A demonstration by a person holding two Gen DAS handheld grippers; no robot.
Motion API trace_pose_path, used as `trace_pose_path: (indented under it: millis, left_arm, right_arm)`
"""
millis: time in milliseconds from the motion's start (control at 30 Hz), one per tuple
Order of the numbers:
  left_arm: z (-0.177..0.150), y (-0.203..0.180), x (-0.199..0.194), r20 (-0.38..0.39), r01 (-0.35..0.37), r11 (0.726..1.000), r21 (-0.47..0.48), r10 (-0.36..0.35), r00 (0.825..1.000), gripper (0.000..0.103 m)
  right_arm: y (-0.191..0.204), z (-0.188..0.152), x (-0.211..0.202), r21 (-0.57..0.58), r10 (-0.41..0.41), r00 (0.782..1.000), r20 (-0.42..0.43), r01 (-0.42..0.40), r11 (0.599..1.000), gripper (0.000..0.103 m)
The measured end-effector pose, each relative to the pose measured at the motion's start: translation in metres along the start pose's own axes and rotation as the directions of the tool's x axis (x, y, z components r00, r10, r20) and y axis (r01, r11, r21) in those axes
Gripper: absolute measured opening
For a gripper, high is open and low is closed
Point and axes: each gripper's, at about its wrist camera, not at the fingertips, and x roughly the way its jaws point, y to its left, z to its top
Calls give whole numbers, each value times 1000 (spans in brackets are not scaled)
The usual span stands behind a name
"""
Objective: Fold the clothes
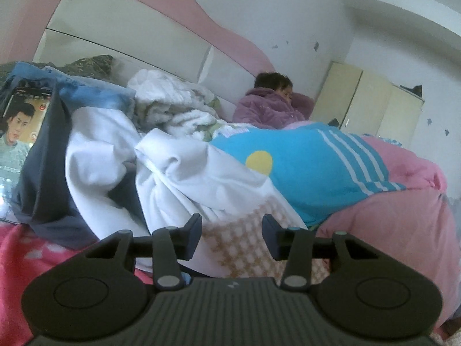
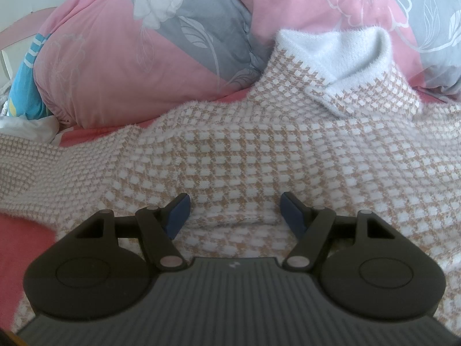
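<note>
Judging by its fuzzy knit, the one checked sweater (image 2: pixel 245 150) spread on the bed (image 2: pixel 17 242) should be soft, light and floppy (best pinched at a hem or shoulder edge), and both the left gripper (image 1: pixel 232 226) and right gripper (image 2: pixel 234 210) hover over it with fingers apart, holding nothing.
</note>
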Motion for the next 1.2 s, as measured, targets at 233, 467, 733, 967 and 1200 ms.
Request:
trace_pose_path:
  millis: [233, 467, 733, 967, 1200]
  left_arm:
    - [-5, 5, 2, -2, 42, 999, -20, -42, 999, 47]
    - [-8, 17, 9, -16, 38, 997, -65, -39, 999, 43]
    - [-14, 6, -1, 44, 93, 996, 10, -94, 995, 21]
    - [-19, -9, -11, 86, 111, 989, 97, -120, 989, 11]
    - [-26, -52, -45, 92, 260, 943, 208, -283, 955, 10]
  right_arm:
    - [0, 0, 0, -2, -2, 1000, 0, 2, 1000, 69]
    - [0, 1, 0, -4, -2, 1000, 0, 2, 1000, 69]
    - [0, 1, 0, -6, -4, 1000, -1, 4, 1000, 69]
    - [0, 0, 0, -5, -3, 1000, 0, 3, 1000, 69]
    - [0, 0, 0, -1, 3, 1000, 2, -3, 1000, 70]
